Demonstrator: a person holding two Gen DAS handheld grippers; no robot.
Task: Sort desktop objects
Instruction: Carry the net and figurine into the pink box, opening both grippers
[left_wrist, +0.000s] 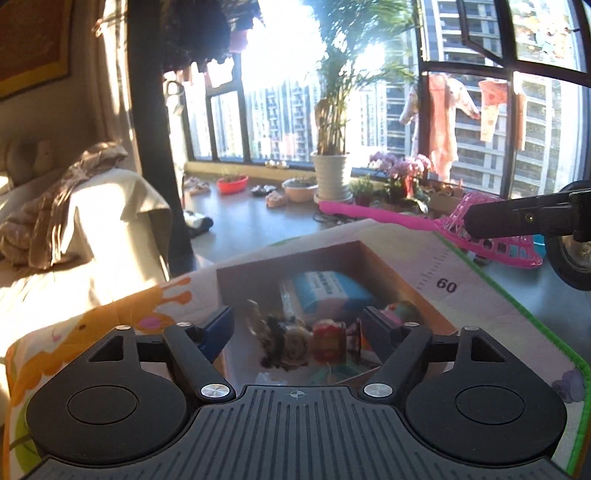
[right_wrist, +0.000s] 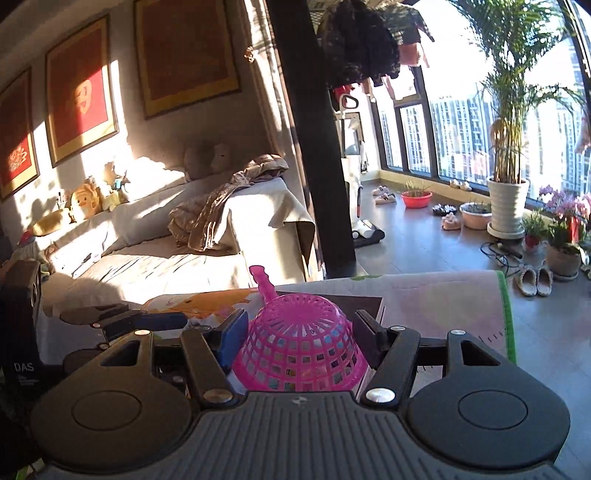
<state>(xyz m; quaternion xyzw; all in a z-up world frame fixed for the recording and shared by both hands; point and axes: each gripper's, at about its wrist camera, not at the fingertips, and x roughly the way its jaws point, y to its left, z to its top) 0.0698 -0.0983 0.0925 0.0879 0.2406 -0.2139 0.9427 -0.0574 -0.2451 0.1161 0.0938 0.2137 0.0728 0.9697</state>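
Observation:
A cardboard box (left_wrist: 402, 284) sits on a patterned mat (left_wrist: 480, 295) and holds a blue packet (left_wrist: 332, 291), a red-labelled jar (left_wrist: 328, 339) and a fuzzy toy (left_wrist: 284, 343). My left gripper (left_wrist: 297, 328) is open and empty just above the box. My right gripper (right_wrist: 299, 332) is shut on a pink plastic strainer (right_wrist: 299, 339), bowl upside down, handle pointing away. The strainer also shows in the left wrist view (left_wrist: 491, 236), held above the mat's far right by the right gripper's fingers (left_wrist: 517, 218). The left gripper's fingers (right_wrist: 147, 317) show at the left of the right wrist view.
A sofa (right_wrist: 147, 254) with a draped cloth and brown jacket stands to the left. A dark pillar (right_wrist: 314, 147) rises behind the mat. Potted plants (right_wrist: 508, 206), basins and slippers (right_wrist: 535, 280) lie on the floor by the windows. The mat's green edge (right_wrist: 506, 314) lies at the right.

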